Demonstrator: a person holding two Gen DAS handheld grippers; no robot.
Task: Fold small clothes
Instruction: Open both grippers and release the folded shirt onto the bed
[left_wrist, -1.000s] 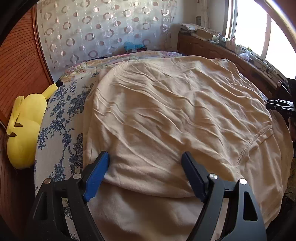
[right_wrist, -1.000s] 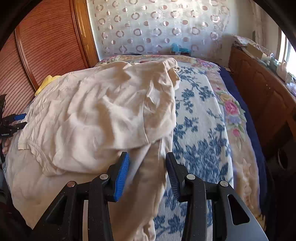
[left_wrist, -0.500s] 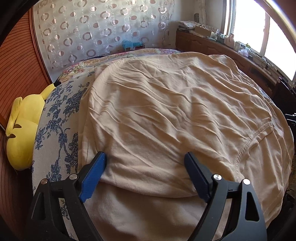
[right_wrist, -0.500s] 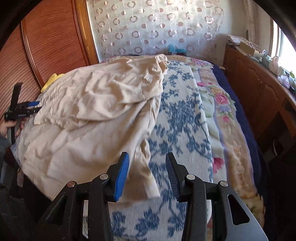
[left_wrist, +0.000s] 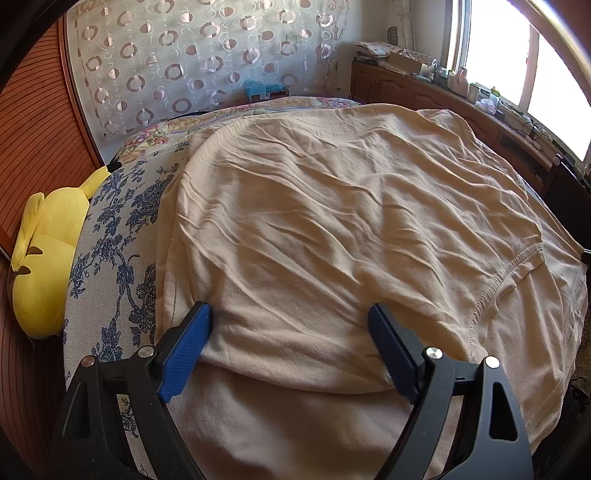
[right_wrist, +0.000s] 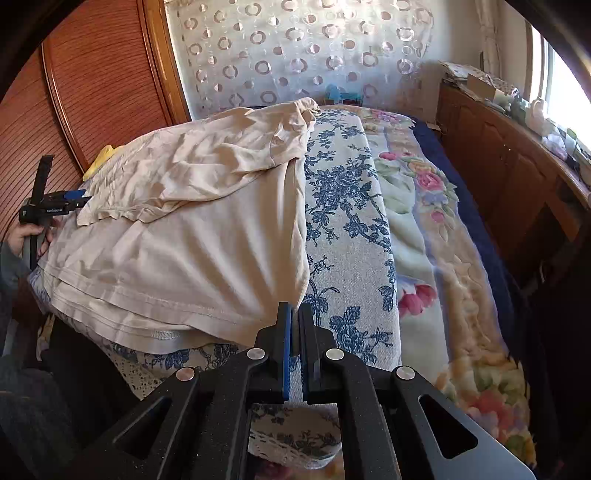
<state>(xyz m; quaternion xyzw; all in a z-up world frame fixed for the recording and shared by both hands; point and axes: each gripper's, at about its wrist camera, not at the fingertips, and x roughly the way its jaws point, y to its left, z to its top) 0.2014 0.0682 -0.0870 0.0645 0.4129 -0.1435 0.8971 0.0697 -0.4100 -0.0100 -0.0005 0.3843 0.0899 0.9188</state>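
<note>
Now the right gripper (right_wrist: 295, 332), jaws spread half a second ago, has snapped together at the near right hem corner of the wrinkled beige cotton T-shirt (right_wrist: 192, 236) on the blue-floral bed cover (right_wrist: 347, 221); whether cloth is pinched is unclear. The left gripper (left_wrist: 288, 332) stays wide apart over the folded shirt edge near left, holding nothing. Likely the next fold starts from that corner.
</note>
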